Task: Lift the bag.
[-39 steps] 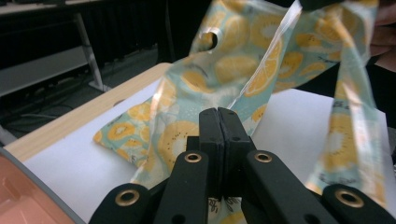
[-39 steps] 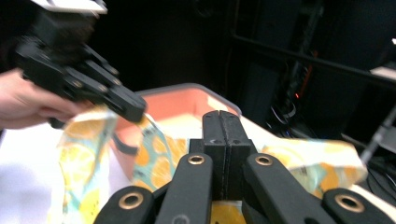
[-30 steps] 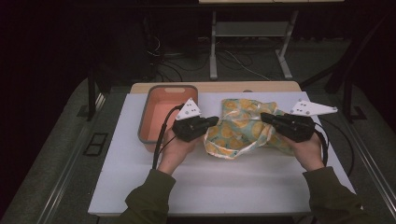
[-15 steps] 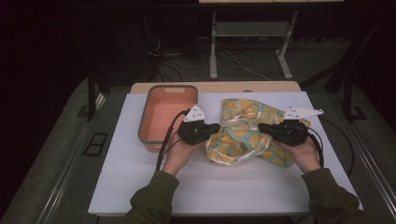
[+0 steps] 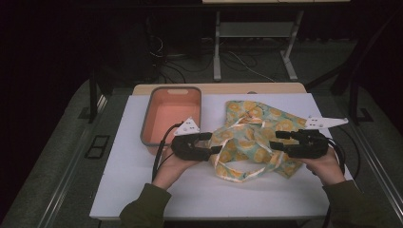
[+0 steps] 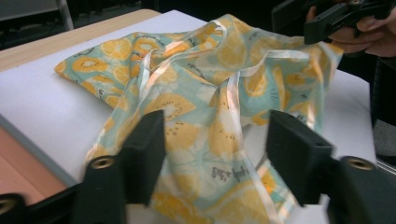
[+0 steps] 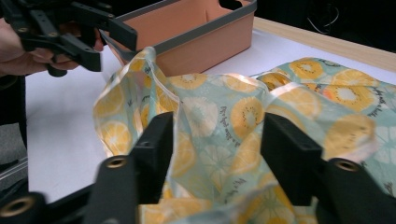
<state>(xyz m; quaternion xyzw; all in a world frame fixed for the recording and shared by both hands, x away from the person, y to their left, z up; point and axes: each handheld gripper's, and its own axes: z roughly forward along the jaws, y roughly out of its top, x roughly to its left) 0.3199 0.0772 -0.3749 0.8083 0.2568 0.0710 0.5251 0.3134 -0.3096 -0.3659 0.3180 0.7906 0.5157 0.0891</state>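
While the cloth lies crumpled mid-worktop beside the bin, your left gripper and right gripper both have fingers spread around its folds.

The cloth carries small dark script between its printed fruit slices, too small and blurred to read.

The citrus-print bag at frame centre looks like thin, slightly glossy cloth with shiny ribbon trim. The salmon bin, upper left, is smooth matt plastic; the counter is matt white.
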